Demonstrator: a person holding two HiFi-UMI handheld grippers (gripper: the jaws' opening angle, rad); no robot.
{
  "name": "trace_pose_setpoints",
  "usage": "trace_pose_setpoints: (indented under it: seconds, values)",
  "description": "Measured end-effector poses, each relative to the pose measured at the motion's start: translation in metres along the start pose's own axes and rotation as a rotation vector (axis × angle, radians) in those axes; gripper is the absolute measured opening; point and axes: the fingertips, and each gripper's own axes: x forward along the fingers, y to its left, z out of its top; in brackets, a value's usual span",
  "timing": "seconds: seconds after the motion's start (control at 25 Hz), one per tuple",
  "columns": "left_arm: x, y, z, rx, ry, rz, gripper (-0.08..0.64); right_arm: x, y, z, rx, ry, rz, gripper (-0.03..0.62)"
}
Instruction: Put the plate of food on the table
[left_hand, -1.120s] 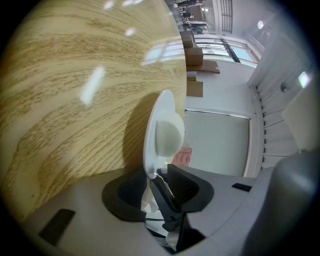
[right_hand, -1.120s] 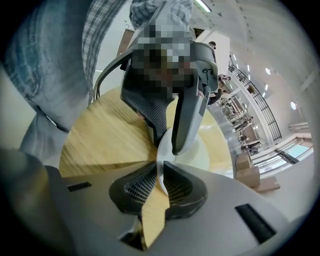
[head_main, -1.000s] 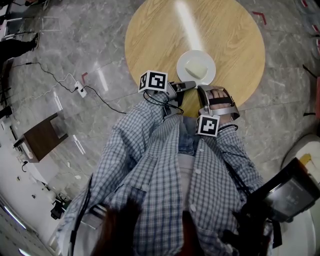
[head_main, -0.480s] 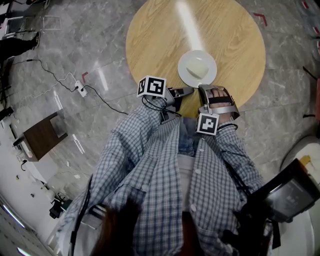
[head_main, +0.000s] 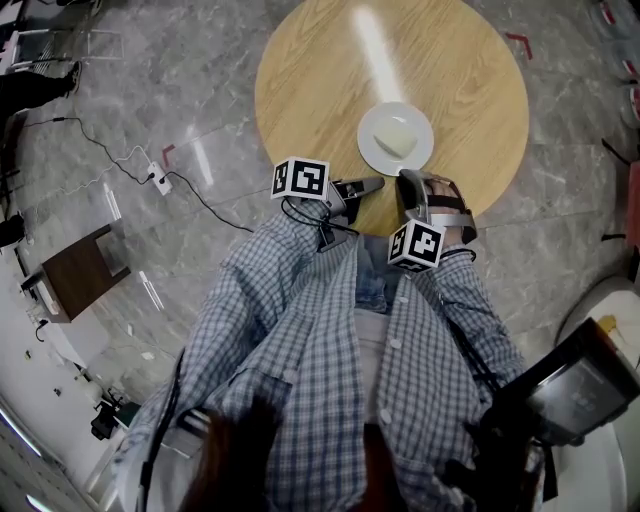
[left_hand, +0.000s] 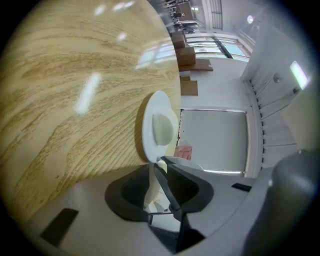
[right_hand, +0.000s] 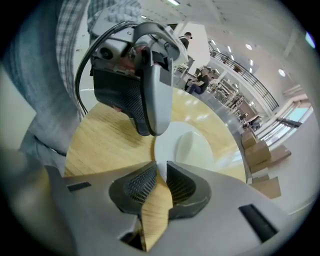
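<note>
White round plate (head_main: 372, 152) lay flat on round light-wood table (head_main: 320, 70), close to table's near edge, right of table centre. Pale rounded food lump (head_main: 396, 138), kind unclear, rested on plate.

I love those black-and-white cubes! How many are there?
2. One cube hangs over the table's near edge, down-left of the plate; the other sits just off that edge, below the plate.

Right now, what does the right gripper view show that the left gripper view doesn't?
Right gripper view only: the left gripper by the plate's rim, a checked sleeve, and the right gripper's jaws, just eased wider, wood between them. Left gripper view only: its own narrowly parted jaws, a pale framed panel past the table. Both: the white plate with pale food on the wooden table.
</note>
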Motion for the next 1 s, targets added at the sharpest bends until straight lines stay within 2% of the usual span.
trace_pose_setpoints:
  seconds: [0.16, 0.36, 0.48, 0.6, 0.72, 0.84, 1.0]
  values:
    - [-0.005, -0.009, 0.009, 0.088, -0.064, 0.008, 0.117, -0.012, -0.011, 0.003, 0.184, -0.035, -0.006, 0.046]
    - [-0.019, -0.026, 0.022, 0.207, -0.165, 0.016, 0.056, -0.030, -0.043, 0.003, 0.528, -0.105, -0.049, 0.043]
    - [-0.026, -0.037, 0.024, 0.293, -0.205, 0.022, 0.017, -0.045, -0.060, 0.003, 0.724, -0.176, -0.072, 0.008]
    - [-0.033, -0.055, 0.025, 0.364, -0.227, 0.008, 0.008, -0.063, -0.074, 0.007, 0.883, -0.255, -0.079, 0.008]
    - [-0.042, -0.074, 0.022, 0.411, -0.251, -0.020, 0.008, -0.078, -0.078, 0.004, 0.966, -0.279, -0.095, 0.008]
    - [-0.051, -0.091, 0.020, 0.471, -0.283, -0.028, 0.008, -0.090, -0.081, 0.004, 0.967, -0.289, -0.132, 0.007]
    - [-0.072, -0.112, 0.016, 0.545, -0.357, -0.038, 0.008, -0.122, -0.091, 0.020, 0.974, -0.378, -0.222, 0.008]
